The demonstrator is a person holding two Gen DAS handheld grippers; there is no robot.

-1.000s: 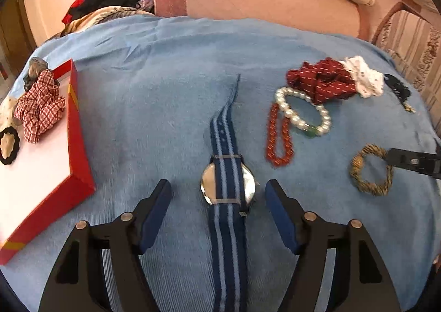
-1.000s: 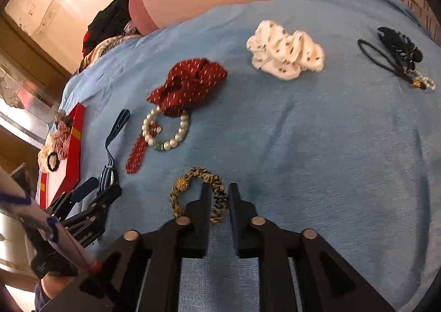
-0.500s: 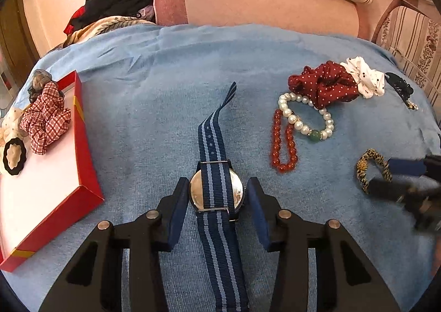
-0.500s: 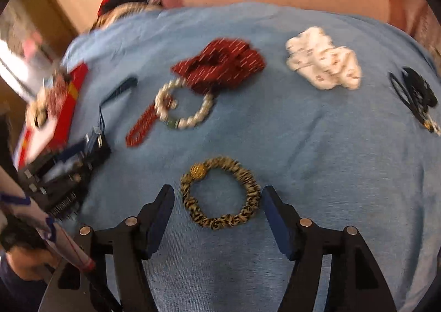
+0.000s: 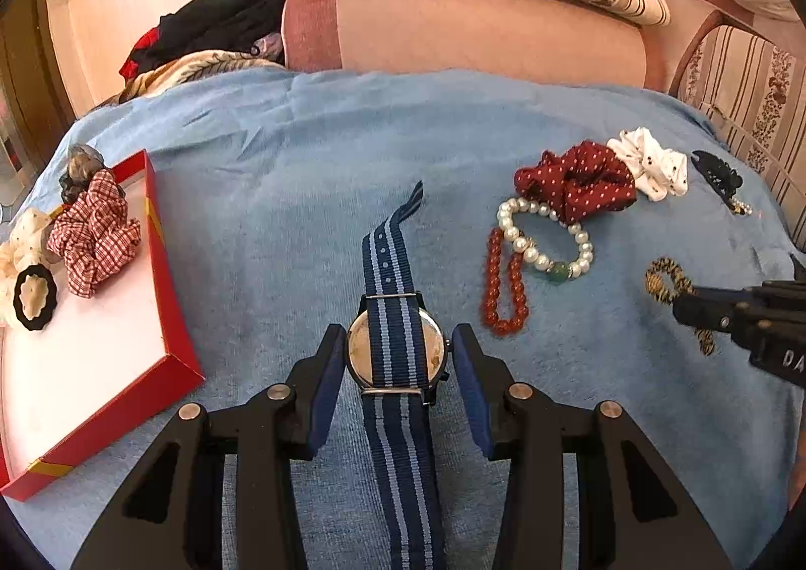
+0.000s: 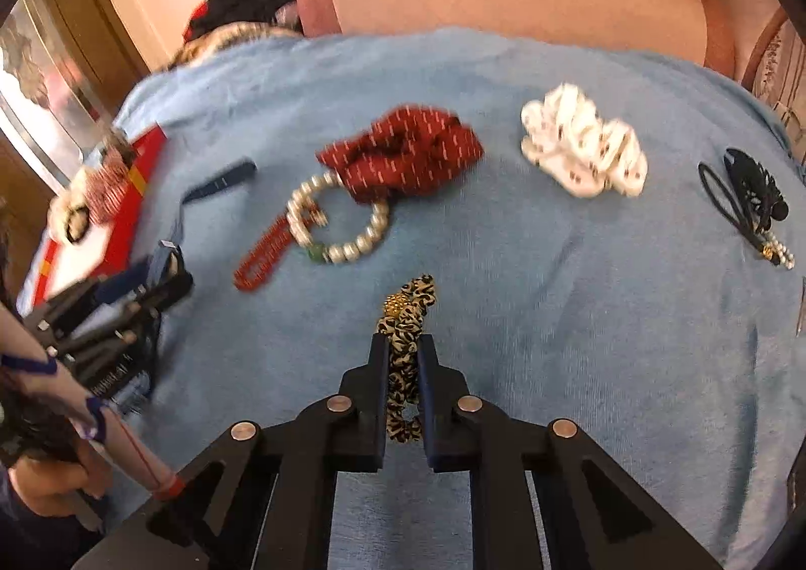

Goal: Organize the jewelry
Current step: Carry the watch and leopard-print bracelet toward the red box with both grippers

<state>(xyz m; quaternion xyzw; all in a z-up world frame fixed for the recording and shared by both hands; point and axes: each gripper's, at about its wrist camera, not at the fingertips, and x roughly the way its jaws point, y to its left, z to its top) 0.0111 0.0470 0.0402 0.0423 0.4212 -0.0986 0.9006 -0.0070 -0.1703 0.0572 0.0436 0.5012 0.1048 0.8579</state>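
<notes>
The right gripper (image 6: 404,351) is closed on the leopard-print bracelet (image 6: 405,318), squeezing it flat above the blue blanket (image 6: 554,293). The left gripper (image 5: 398,358) stands partly open around the watch (image 5: 395,351); its pads are just beside the case. The pearl bracelet (image 5: 544,237) and the red bead bracelet (image 5: 504,288) lie between them, and the red box (image 5: 166,298) lies at the far left.

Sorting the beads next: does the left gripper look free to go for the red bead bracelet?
Probably not yet: the left gripper straddles the watch. The red bead bracelet lies uncovered just beyond.
</notes>
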